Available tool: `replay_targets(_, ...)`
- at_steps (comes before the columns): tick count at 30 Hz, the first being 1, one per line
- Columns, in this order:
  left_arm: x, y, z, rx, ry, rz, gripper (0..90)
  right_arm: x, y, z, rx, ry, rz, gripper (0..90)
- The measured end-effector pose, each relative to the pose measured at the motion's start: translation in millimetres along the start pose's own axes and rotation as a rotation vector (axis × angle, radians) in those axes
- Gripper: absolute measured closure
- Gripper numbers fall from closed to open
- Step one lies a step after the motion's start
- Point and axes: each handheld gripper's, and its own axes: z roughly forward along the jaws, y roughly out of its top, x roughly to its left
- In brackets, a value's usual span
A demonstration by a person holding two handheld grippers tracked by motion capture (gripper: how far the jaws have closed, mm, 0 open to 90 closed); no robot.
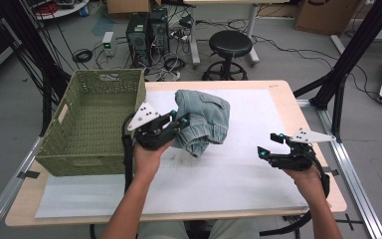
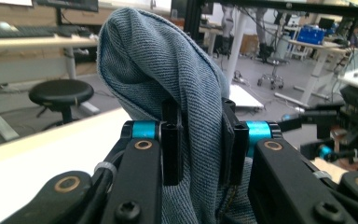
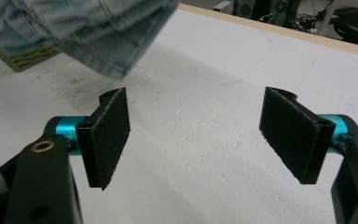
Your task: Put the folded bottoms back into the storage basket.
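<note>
Even overhead light, soft shadows on white mat (image 1: 238, 174). High view slightly soft. Denim garment (image 3: 98, 28) motion-blurred in right gripper view; bg defocused in left gripper view.

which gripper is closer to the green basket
Left. The left gripper is beside the green woven basket's near right corner, jaws shut on the bundled denim garment. The right gripper hangs open over the white mat's right side, well away.

we see crumpled light-blue denim garment (image 3: 88, 32) blurred, cut off at top edge; its lower part (image 2: 191, 200) hidden behind black jaws.
</note>
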Motion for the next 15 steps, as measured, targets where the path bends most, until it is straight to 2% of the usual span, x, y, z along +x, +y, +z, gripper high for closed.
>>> replay_targets(3,5.8,6.7,-7.2,-0.023,0.011,0.000,74.1,0.4,0.0,0.4,-0.001,0.001,-0.002,24.6)
replay_targets(15,34.9,34.7,-42.5,-0.058,0.058,0.012,74.0,3.0,1.3,2.1,0.002,-0.006,-0.012,24.7)
